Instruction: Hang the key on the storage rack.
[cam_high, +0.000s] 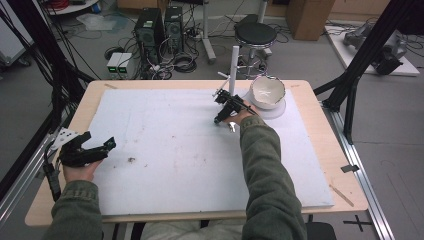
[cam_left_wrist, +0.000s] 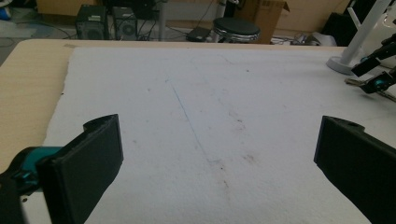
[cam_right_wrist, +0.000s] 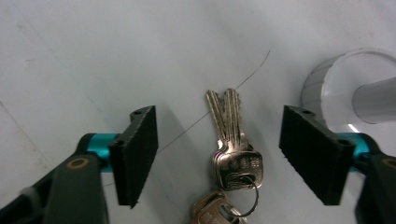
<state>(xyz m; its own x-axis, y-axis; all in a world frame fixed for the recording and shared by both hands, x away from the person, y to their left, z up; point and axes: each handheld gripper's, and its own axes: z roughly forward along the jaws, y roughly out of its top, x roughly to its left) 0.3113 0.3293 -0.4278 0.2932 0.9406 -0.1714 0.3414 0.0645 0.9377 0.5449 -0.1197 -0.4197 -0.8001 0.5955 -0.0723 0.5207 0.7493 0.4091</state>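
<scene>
Near the white bowl (cam_high: 267, 92), the right tool (cam_right_wrist: 218, 156) gapes astride keys (cam_right_wrist: 232, 149); the left tool (cam_left_wrist: 219, 168) gapes too.

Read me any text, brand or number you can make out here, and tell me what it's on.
Stamped characters on the silver key head, between the open right gripper jaws: too blurred to read.
Computer towers and small white boxes on the floor: no legible markings.
Nothing else carries text.

One white ceramic bowl (cam_high: 267, 92), one white upright post on a round base (cam_high: 233, 64), one ring of silver metal keys (cam_right_wrist: 232, 144), two black two-jaw grippers (cam_high: 95, 148) (cam_high: 226, 106).
</scene>
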